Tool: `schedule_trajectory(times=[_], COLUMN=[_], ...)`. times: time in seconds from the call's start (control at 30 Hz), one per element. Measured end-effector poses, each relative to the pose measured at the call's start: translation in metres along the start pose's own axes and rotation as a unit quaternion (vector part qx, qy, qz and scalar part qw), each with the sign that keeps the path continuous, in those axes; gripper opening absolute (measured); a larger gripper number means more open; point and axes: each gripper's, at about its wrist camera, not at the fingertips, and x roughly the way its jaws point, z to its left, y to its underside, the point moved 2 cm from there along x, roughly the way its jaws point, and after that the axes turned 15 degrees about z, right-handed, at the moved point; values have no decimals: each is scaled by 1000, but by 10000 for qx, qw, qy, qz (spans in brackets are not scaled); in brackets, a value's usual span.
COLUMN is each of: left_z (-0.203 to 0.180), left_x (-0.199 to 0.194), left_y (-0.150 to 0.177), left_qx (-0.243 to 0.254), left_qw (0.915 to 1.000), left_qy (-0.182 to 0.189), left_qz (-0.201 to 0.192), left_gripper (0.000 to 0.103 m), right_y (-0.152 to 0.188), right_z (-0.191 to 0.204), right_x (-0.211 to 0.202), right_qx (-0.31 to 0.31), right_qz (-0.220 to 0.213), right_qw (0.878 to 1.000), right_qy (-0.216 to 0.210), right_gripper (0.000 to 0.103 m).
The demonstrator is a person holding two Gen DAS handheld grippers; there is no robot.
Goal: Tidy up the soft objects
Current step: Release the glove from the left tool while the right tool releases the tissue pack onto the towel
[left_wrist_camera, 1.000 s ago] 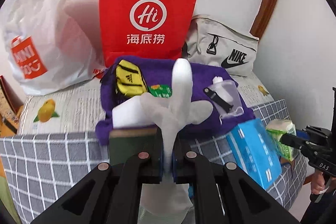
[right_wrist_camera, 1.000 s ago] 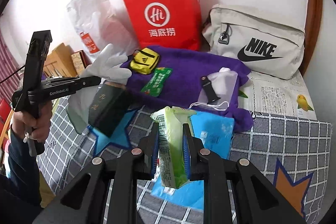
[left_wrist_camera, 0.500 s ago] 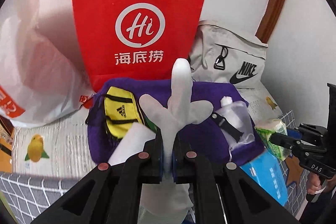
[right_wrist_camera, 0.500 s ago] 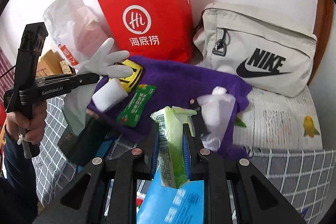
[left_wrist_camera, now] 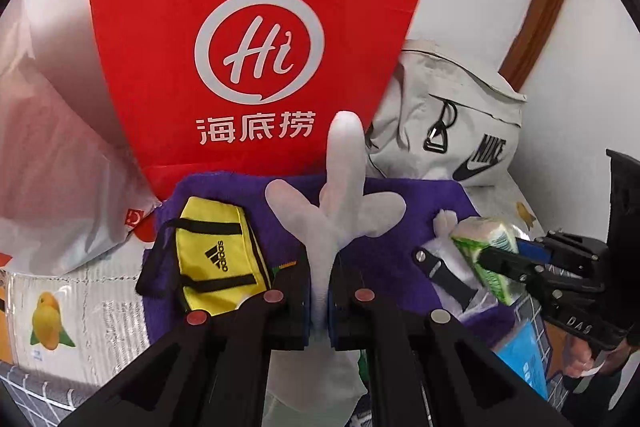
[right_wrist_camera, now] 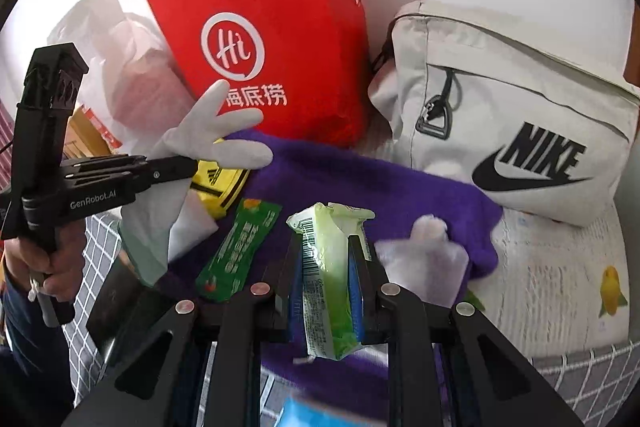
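Both tongs have advanced toward the far red bag (left_wrist_camera: 256, 39): left tongs (left_wrist_camera: 319, 301) clench the white glove (left_wrist_camera: 340, 211), right tongs (right_wrist_camera: 326, 291) the green tissue pack (right_wrist_camera: 324, 283), ready for stowing.

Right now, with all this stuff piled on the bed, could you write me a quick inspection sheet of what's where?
Surface: grey checked bedcover with a fruit-print sheet; purple towel spread on it.
Job's things: white glove and green tissue pack, both lifted over the towel.
Clutter: yellow pouch, green sachet, clear bag with a black clip, and blue pack at the towel's edge.
Grippers: left gripper shut on the glove's cuff; right gripper shut on the tissue pack.
Cables: nothing seen.
Surroundings: red paper bag, white plastic bag and beige Nike bag against a white wall.
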Motion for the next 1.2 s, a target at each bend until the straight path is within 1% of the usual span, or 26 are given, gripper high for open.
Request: schedule_trajectory(times=[0.17,0.4,0.5,0.7,1.03,1.2], left_z=[-4,-3,-1,1,-4,-3], left_x=[15,29,37,51,60,59], left_y=[-6,-10,-10,-7,-7,-6], left_qx=[-40,-98,-107,-144,-149,-160], left_qw=[9998,9994,9990,9981,9976,9974], left_qy=[-71,-94,-179,-158,-201,-240], left_qz=[197,331,407,578,648,665], left_gripper=[6,6,6,7,7,7], right_y=[-10,-14,-15,-15,-18,-21], right_z=[-4,-10,-12,-12,-9,-5], right_x=[15,33,40,49,55,59], right_qx=[-82,-78,-81,-161,-213,-250], right_qz=[99,320,419,616,748,809], right_qw=[9999,9995,9991,9979,9970,9964], right_qy=[-3,-6,9,64,65,68], right_gripper=[20,20,20,20,22,25])
